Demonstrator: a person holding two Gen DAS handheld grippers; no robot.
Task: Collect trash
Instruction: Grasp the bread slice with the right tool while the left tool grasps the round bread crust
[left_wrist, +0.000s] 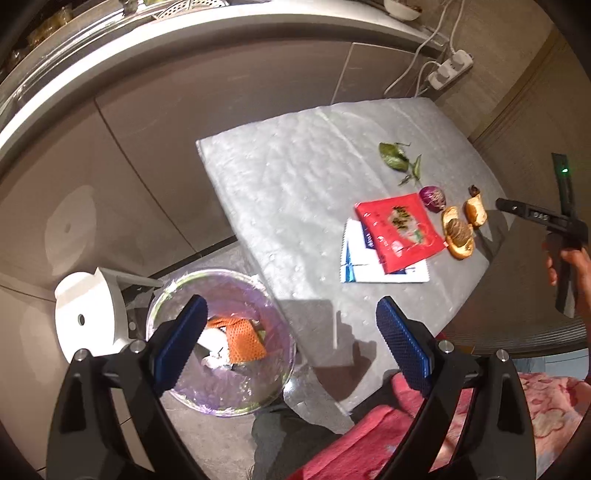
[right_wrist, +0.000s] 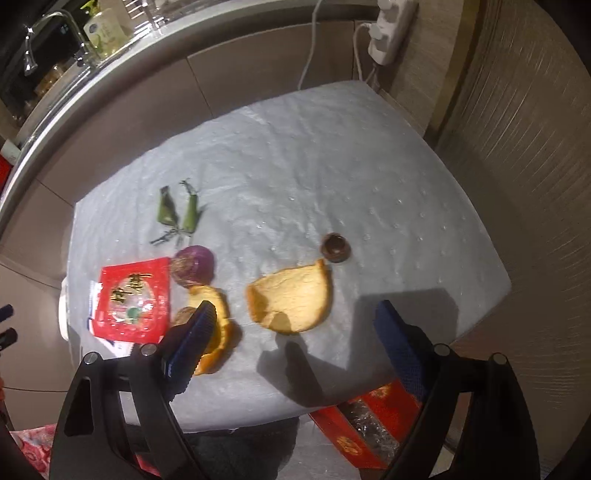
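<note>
My left gripper (left_wrist: 291, 336) is open and empty above a bin lined with purple plastic (left_wrist: 221, 343) that holds orange mesh (left_wrist: 242, 339) and white scraps. On the grey-covered table (right_wrist: 332, 166) lie a red packet (right_wrist: 133, 299), a purple onion piece (right_wrist: 194, 269), green leaves (right_wrist: 177, 212), two orange peels (right_wrist: 291, 295) (right_wrist: 214, 332) and a small brown cap (right_wrist: 336, 247). My right gripper (right_wrist: 295, 332) is open and empty just above the larger peel. In the left wrist view the right gripper (left_wrist: 532, 214) sits at the table's right edge, beside the peels (left_wrist: 460, 232).
A white round device (left_wrist: 86, 314) stands beside the bin on the floor. A white-blue paper (left_wrist: 369, 258) lies under the red packet. A power strip (right_wrist: 391, 29) and cables hang behind the table. A red box (right_wrist: 369, 424) lies below the table's near edge. Pink cloth (left_wrist: 480, 424) is at bottom right.
</note>
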